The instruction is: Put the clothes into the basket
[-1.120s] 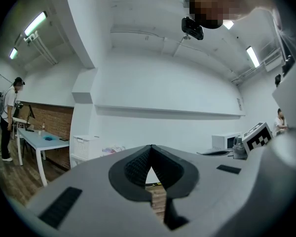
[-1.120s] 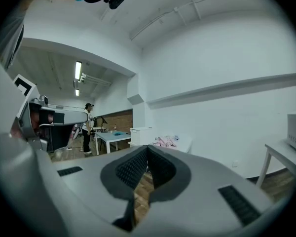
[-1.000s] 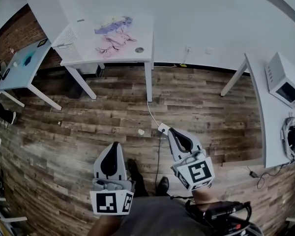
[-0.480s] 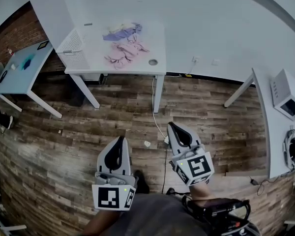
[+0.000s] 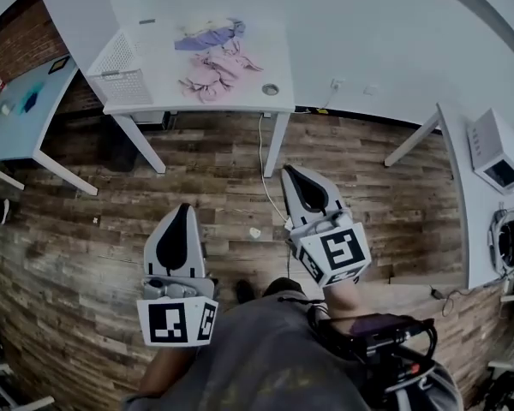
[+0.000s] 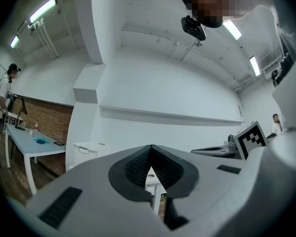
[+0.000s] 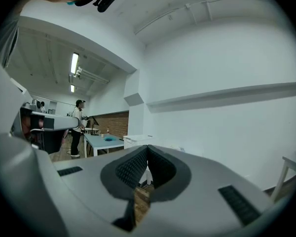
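Pink clothes [image 5: 211,74] and a lavender and pale garment [image 5: 207,35] lie on a white table [image 5: 240,101] against the far wall. A white slatted basket [image 5: 120,74] stands on the table's left end, and it also shows in the left gripper view as the basket [image 6: 86,152]. My left gripper [image 5: 183,207] and right gripper [image 5: 288,170] are held level over the wood floor, well short of the table. Both are shut and empty. The left gripper [image 6: 151,146] and the right gripper [image 7: 148,146] each show their jaws met at the tip with nothing between them.
A small round object [image 5: 270,89] sits near the table's front edge. A blue-topped table [image 5: 26,110] stands at the left, with a person [image 7: 79,125] beside it. A white table with a box-like appliance [image 5: 497,157] is at the right. A cable [image 5: 264,178] runs across the floor.
Both grippers have moved forward across the floor towards the white table, staying shut and empty. The table and clothes now sit a little closer in the head view.
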Demonstrator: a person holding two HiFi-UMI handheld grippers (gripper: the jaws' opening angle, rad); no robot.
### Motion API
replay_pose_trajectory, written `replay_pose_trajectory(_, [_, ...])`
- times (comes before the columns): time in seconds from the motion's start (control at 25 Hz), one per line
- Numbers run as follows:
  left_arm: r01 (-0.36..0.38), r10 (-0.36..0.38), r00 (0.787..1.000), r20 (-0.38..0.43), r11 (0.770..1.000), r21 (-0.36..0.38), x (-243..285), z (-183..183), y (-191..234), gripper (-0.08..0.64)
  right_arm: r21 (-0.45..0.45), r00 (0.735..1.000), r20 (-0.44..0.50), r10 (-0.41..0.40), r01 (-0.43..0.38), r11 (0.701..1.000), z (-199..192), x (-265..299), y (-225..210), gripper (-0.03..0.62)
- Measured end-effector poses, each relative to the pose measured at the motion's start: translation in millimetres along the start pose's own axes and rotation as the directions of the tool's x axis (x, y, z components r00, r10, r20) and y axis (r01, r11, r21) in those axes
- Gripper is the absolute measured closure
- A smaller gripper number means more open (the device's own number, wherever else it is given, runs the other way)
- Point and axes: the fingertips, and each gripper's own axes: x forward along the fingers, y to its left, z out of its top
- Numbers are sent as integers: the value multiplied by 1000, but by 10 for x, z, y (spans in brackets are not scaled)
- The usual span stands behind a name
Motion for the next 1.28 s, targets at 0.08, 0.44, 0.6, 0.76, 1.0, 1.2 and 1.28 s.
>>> replay_pose_trajectory(0.08, [-10,10,1000,-1,1000,-20,-6,-49,59,552,0,1000,-13,-2,2,1000,-15,54,-37,584])
replay_pose_trajectory(0.44, [-38,37,999,-35,999,-27,163,-218,281,552,-14,1000,-23,4,-4,1000,-63,328,-116,584])
replay_pose_trajectory(0.6, [-37,36,998,-56,999,-14,414,-267,354,552,-10,1000,-24,-2,2,1000,-111,551,-249,584])
replay_pose_trajectory(0.76, [-21,21,996,-84,1000,-3,779,-350,356,552,-33,999,-51,-9,7,999,-218,798,-473,584])
replay_pose_trajectory(1.0, [10,-8,994,-111,1000,19,1421,-428,298,552,-8,997,-70,-37,37,999,-357,1135,-1008,584])
replay_pose_trajectory(1.2, [34,-30,994,-106,999,42,1933,-394,251,552,6,997,-61,-37,37,999,-340,1424,-1334,584])
replay_pose_trajectory(1.28, [40,-35,994,-104,998,50,2123,-377,228,552,13,998,-58,-40,41,999,-337,1521,-1484,584])
